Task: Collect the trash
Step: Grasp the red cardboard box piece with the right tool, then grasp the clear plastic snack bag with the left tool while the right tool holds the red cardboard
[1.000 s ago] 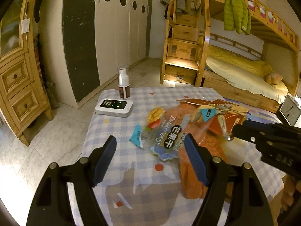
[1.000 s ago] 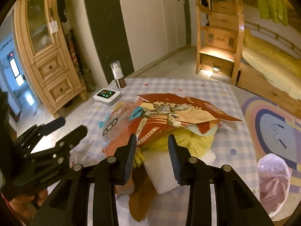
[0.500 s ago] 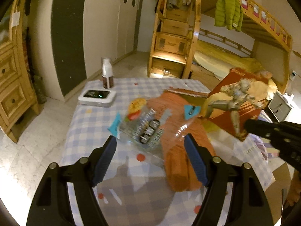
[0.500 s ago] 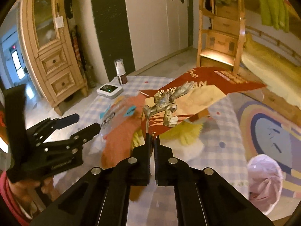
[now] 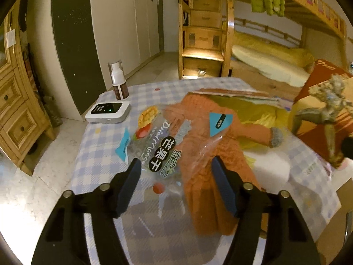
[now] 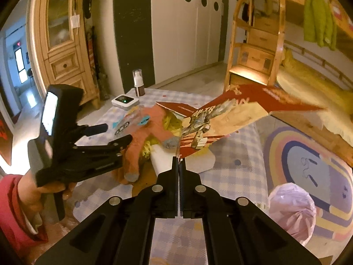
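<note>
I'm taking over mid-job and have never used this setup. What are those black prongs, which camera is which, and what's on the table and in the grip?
No robot here: a person holds hand-operated tongs in each hand, each with a fisheye camera looking along its fingers. In the left wrist view, the left tongs are open above a clear dried mango bag on the checked tablecloth. In the right wrist view, the right tongs are shut on a red torn cardboard sheet, lifted off the table. Also there: an orange stuffed toy, a spray bottle, a white device. A pink trash bag sits beside the table.
</note>
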